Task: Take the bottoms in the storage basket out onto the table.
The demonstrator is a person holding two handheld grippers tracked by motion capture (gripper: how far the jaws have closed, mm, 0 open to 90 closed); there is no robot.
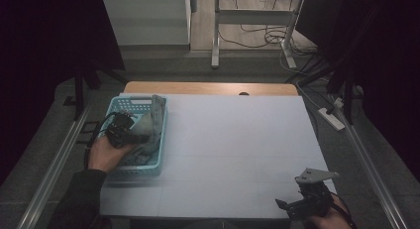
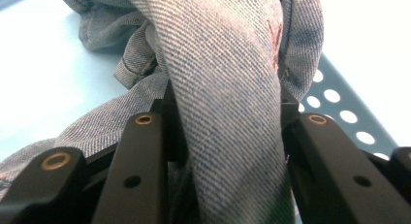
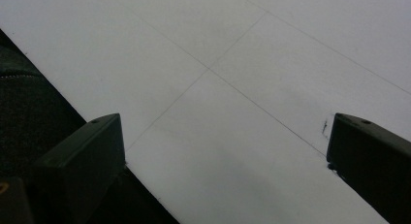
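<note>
Denim cloth (image 2: 228,112) clamped between closed jaws of left gripper (image 1: 130,137) inside blue basket (image 1: 159,162) at table's (image 1: 237,140) left edge, right gripper (image 1: 297,205) held wide open and empty at near right corner

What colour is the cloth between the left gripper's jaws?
Faded blue-grey denim with a diagonal weave, best in the left gripper view.

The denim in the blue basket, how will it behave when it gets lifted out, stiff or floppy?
Probably floppy: the denim cloth bunches in folds between the left gripper jaws. It will likely trail and drag over the basket rim, since part already drapes there. The coarse weave suggests it won't slip easily.
</note>
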